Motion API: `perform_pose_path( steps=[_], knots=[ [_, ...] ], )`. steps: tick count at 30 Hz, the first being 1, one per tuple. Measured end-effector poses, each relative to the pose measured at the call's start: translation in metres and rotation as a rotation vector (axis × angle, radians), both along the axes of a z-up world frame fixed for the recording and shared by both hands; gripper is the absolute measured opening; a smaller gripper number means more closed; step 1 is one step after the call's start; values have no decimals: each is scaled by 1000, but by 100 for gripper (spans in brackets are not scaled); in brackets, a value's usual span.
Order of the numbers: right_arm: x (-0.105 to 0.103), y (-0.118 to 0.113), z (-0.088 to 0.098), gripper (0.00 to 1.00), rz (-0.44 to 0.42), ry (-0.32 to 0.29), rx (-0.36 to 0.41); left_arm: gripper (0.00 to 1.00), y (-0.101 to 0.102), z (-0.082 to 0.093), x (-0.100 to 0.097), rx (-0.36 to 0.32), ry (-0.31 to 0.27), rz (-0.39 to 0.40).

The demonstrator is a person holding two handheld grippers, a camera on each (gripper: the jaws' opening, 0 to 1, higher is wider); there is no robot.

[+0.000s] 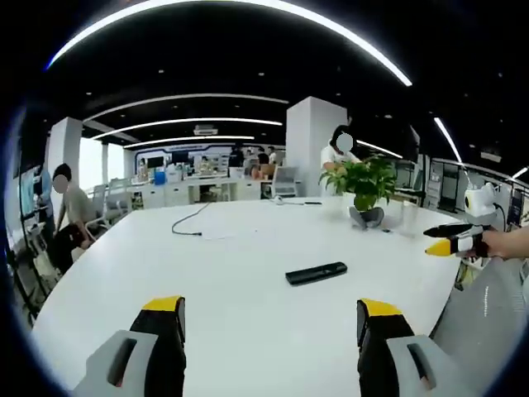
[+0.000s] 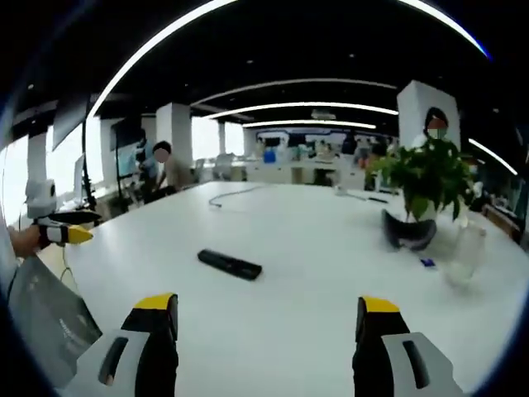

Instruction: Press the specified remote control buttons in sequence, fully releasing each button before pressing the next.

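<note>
A slim black remote control (image 1: 316, 273) lies flat on the white table (image 1: 240, 248), a little right of centre in the left gripper view. My left gripper (image 1: 271, 310) is open above the near table, short of the remote, with nothing between its yellow-tipped jaws. The right gripper (image 1: 446, 240) comes in from the right, held by a hand. In the right gripper view the remote (image 2: 230, 264) lies ahead and left of centre. My right gripper (image 2: 264, 308) is open and empty, well short of it. The left gripper (image 2: 70, 234) shows at the left edge.
A potted green plant (image 2: 426, 178) in a dark pot stands at the right, with a clear glass (image 2: 463, 256) beside it. A thin cable (image 1: 190, 219) lies across the far table. A grey chair back (image 2: 41, 314) is close at the lower left. People sit at the far desks.
</note>
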State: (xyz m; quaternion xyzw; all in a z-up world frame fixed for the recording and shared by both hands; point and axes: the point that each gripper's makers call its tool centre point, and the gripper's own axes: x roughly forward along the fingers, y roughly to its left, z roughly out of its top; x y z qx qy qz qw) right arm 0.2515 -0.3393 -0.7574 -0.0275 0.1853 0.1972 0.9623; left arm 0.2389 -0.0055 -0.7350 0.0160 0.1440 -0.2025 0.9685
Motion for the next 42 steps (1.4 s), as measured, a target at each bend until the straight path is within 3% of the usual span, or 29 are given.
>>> perform_pose_path(
  steps=[23, 42],
  knots=[
    [0, -1, 0, 88, -4, 3, -5, 89, -8, -4, -1, 11, 19, -42],
    [0, -1, 0, 88, -2, 0, -4, 88, -6, -3, -1, 8, 12, -25]
  ],
)
